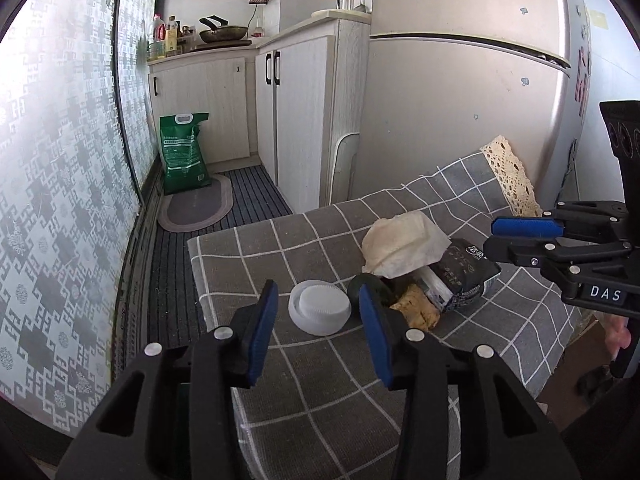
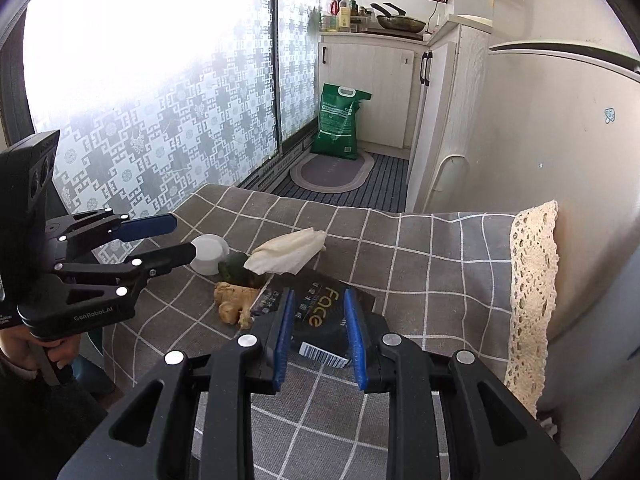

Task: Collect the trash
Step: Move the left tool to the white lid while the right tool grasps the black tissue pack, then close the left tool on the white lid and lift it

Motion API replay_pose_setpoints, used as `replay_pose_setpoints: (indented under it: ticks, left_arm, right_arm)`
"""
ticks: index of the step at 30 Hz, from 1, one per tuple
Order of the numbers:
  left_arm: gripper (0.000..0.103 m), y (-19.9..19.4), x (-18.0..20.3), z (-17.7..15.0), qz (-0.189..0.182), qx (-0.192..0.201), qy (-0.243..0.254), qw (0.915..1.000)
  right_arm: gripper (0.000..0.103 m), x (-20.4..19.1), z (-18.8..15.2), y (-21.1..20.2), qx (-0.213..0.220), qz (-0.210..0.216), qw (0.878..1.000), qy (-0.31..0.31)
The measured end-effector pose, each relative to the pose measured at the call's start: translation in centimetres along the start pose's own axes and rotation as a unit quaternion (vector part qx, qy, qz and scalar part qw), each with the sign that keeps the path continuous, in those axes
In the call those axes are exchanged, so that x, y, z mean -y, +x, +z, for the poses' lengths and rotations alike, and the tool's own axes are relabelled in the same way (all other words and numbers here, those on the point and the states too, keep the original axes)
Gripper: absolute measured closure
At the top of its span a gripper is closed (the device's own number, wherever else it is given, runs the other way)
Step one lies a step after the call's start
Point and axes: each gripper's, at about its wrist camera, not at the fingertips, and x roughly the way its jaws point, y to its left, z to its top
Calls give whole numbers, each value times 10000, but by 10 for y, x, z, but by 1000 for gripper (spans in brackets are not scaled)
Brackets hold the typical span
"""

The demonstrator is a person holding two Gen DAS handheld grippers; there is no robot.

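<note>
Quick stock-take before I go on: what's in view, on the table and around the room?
lid: 1, white, tablecloth, ahead of left fingers
round lump: 1, dark green, beside lid
ginger: 1, tan, beside lump
tissue: 1, cream, crumpled, against packet
packet: 1, black, below right fingers
tablecloth: 1, grey check
sack: 1, green, floor
mat: 1, grey, floor
fridge: 1, pale, behind table
pan: 1, dark, counter
left gripper: 1, black, open
right gripper: 1, black, open

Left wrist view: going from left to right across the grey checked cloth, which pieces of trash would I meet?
white lid → dark green round piece → ginger root → black packet. The crumpled tissue lies above these, overlapping several, so I leave it out.
</note>
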Motion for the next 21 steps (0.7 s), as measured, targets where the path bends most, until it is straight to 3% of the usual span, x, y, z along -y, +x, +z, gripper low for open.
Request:
replay_pose_setpoints:
  ticks: [8, 21]
  left_arm:
    - [58, 22, 0, 5, 50, -219, 82, 9997]
    - [60, 23, 7, 4, 62, -274, 242, 9993]
  right_arm:
    - [77, 12, 4, 6, -13, 14, 10000, 26]
    - [77, 15, 2, 6, -44, 13, 10000, 44]
